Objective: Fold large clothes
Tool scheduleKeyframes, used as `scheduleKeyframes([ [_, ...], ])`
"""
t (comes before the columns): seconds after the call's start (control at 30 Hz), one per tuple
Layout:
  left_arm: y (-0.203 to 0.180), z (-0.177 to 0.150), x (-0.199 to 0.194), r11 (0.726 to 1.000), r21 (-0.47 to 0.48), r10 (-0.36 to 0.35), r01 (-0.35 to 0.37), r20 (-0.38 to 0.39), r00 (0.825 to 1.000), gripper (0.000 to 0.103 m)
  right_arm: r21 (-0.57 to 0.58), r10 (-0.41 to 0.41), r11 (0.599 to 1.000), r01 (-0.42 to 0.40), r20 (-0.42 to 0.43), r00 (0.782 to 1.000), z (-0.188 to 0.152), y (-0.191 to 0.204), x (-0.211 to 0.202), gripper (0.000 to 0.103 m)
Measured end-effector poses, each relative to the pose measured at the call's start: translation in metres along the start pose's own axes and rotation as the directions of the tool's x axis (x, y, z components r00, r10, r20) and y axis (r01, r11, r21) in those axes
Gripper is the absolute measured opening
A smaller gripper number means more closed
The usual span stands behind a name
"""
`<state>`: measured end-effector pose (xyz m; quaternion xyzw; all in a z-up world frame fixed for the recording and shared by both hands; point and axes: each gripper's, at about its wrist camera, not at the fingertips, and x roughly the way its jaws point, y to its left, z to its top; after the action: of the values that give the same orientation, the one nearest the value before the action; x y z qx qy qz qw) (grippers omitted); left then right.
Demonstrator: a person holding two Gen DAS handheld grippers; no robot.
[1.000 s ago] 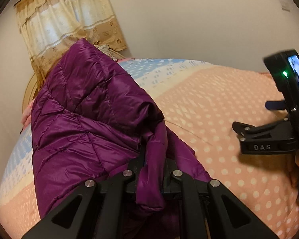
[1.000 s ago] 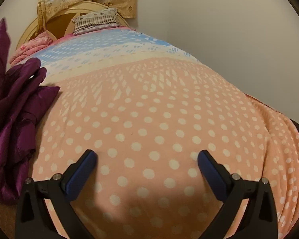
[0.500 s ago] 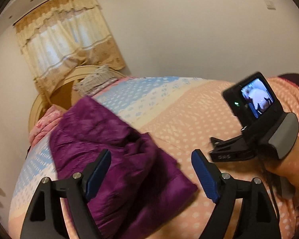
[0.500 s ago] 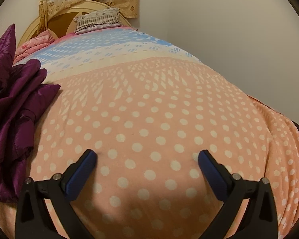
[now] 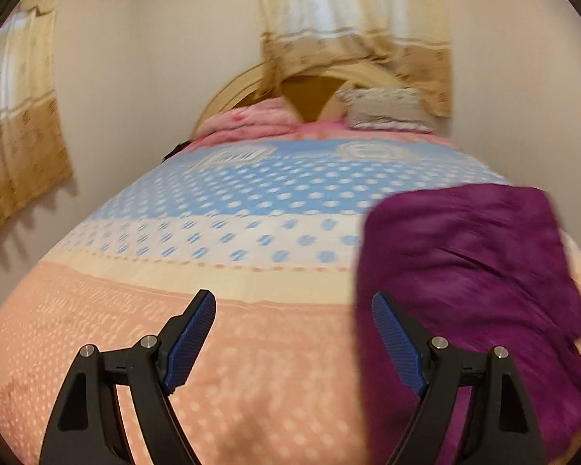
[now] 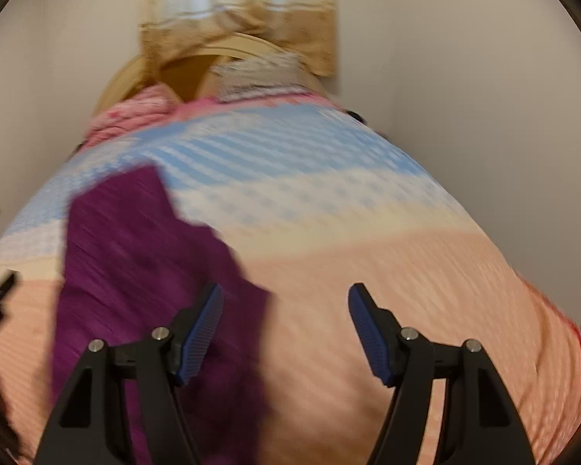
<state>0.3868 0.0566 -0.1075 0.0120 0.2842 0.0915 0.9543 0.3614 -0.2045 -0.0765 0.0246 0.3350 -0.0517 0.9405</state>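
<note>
Purple jacket (image 5: 464,263) seemingly right of left gripper (image 5: 293,337)

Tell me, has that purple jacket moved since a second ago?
Yes. The purple jacket, then bunched up high in the left gripper's shut jaws, now lies flat on the bed, released; the headboard shows again.

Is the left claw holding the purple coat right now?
No, the left gripper is open and empty, with the purple coat lying beside it.

Purple jacket (image 5: 464,267), bedspread (image 5: 220,255) banded blue, white, cream and peach with dots, pink blanket (image 5: 248,122), beige curtain (image 5: 352,35)
</note>
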Motion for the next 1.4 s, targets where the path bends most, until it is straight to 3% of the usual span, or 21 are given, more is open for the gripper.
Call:
scheduleKeyframes([
  [0.1,0.003,0.010,0.030,0.999,-0.023,0.028,-0.030,-0.064,0.998,0.083,-0.027,0.004,1.000,-0.004,-0.014,1.000,0.023,0.043,0.015,0.058],
  [0.17,-0.001,0.011,0.044,0.999,-0.044,0.023,-0.027,-0.099,0.995,0.083,-0.020,0.002,1.000,-0.002,-0.024,1.000,0.033,0.067,0.032,0.057],
  [0.3,-0.010,0.012,0.056,0.992,-0.119,-0.067,0.052,-0.126,0.990,0.083,0.003,-0.004,1.000,0.004,-0.006,1.000,0.035,0.087,0.062,0.057],
  [0.4,-0.026,0.007,0.064,0.978,-0.141,-0.170,0.152,-0.123,0.978,0.083,0.020,-0.007,1.000,0.007,-0.028,1.000,0.022,0.082,0.081,0.054],
  [0.5,-0.048,0.005,0.066,0.978,-0.087,-0.197,0.188,-0.112,0.974,0.083,0.036,-0.019,0.999,0.022,-0.069,0.997,-0.001,0.062,0.093,0.052],
  [0.67,-0.094,-0.007,0.044,0.951,0.038,-0.303,0.308,-0.096,0.948,0.083,0.100,-0.030,0.994,0.041,-0.110,0.993,-0.040,0.025,0.092,0.051],
  [0.87,-0.147,-0.024,0.028,0.935,0.262,-0.227,0.239,-0.076,0.971,0.086,0.145,-0.059,0.987,0.074,-0.109,0.992,-0.065,0.003,0.087,0.051],
  [1.1,-0.141,-0.028,0.051,0.941,0.163,-0.277,0.297,-0.138,0.951,0.096,0.179,-0.034,0.982,0.051,-0.096,0.995,-0.073,-0.004,0.094,0.051],
  [1.4,-0.145,-0.034,0.060,0.945,0.160,-0.264,0.286,-0.146,0.953,0.101,0.172,-0.032,0.984,0.050,-0.104,0.994,-0.077,-0.004,0.103,0.053],
])
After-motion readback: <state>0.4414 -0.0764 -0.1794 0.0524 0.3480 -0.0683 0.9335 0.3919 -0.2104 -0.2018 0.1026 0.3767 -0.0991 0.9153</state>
